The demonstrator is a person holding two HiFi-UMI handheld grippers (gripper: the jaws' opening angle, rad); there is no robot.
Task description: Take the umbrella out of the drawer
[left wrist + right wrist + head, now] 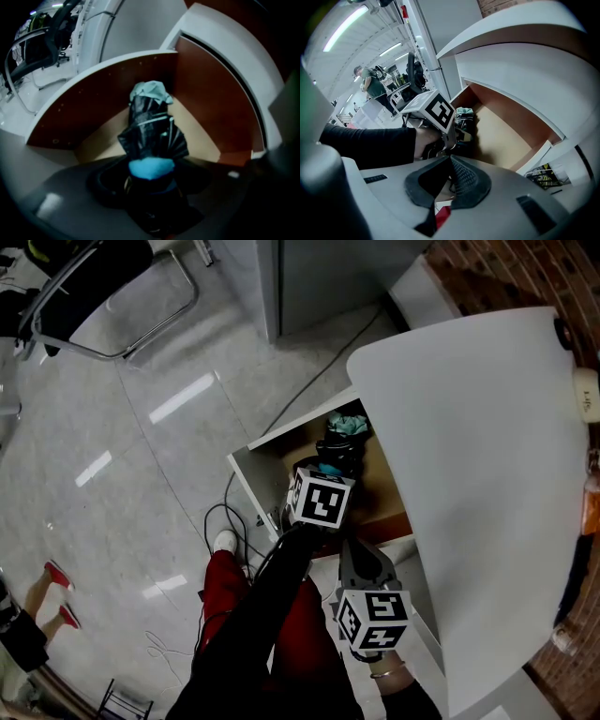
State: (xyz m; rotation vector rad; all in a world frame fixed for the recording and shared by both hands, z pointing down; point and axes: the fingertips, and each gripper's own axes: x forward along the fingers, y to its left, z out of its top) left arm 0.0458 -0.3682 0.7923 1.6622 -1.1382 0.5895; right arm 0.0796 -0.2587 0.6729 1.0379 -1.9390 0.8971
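Inside the open drawer [93, 96], toward its far corner, the umbrella [151, 129] is pinched near its blue part by my left hand-held gripper [151, 180]. The folded black canopy and pale teal tip point at the corner where two drawer walls meet. I cannot tell whether the umbrella clears the drawer floor. My right hand-held gripper [450, 171] is pressed together on nothing and sits outside the drawer.

Hazards, as I judge them:
- The white surface [487, 474] overhangs the drawer, so a steep lift could strike the tip against its edge.
- Loose canopy folds could snag a drawer wall.
- A grip this near one end may let the umbrella pivot or slip.
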